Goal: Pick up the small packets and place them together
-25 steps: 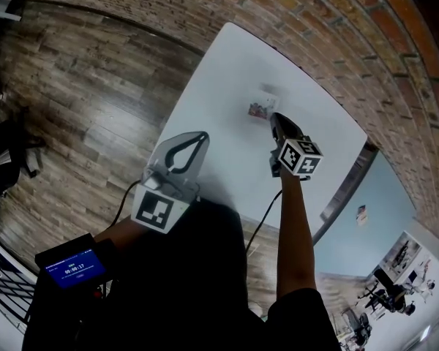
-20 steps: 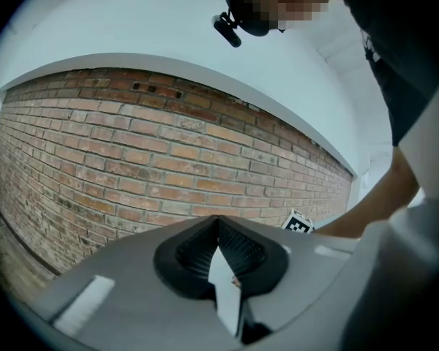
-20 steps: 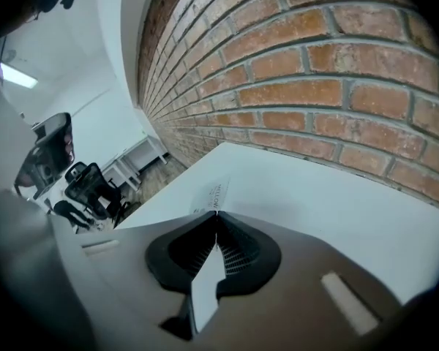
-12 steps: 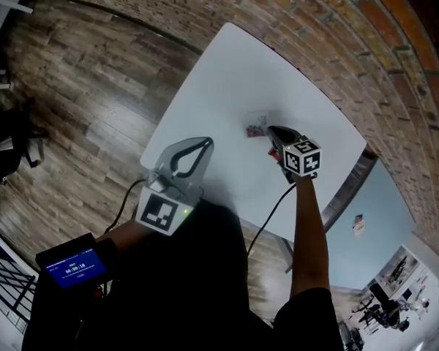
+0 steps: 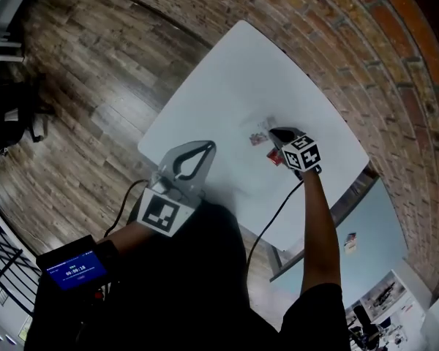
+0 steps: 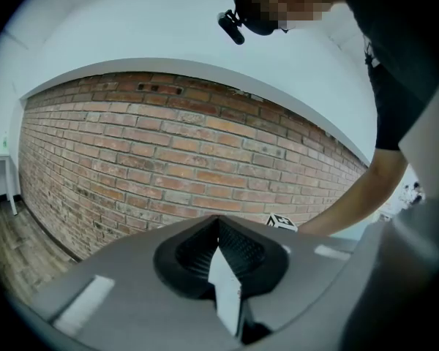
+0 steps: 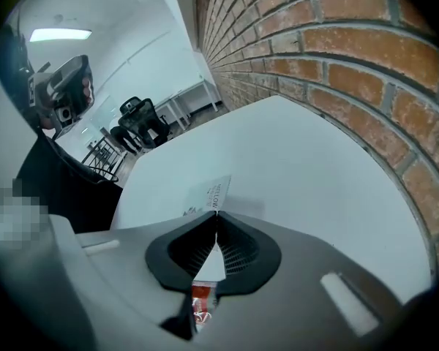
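white packet (image 7: 209, 194) nipped in closed right tongs (image 7: 216, 213) over table (image 7: 300, 159); red packet (image 7: 200, 304) on table beneath; left tongs (image 6: 219, 219) closed, empty.

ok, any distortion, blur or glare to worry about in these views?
Head view: heavy fisheye, table edges bow, but sharp. Left gripper view: dark vignette, brick wall curves, left gripper soft up close. Right gripper view: same bowing, packet print readable, ceiling light blown out.
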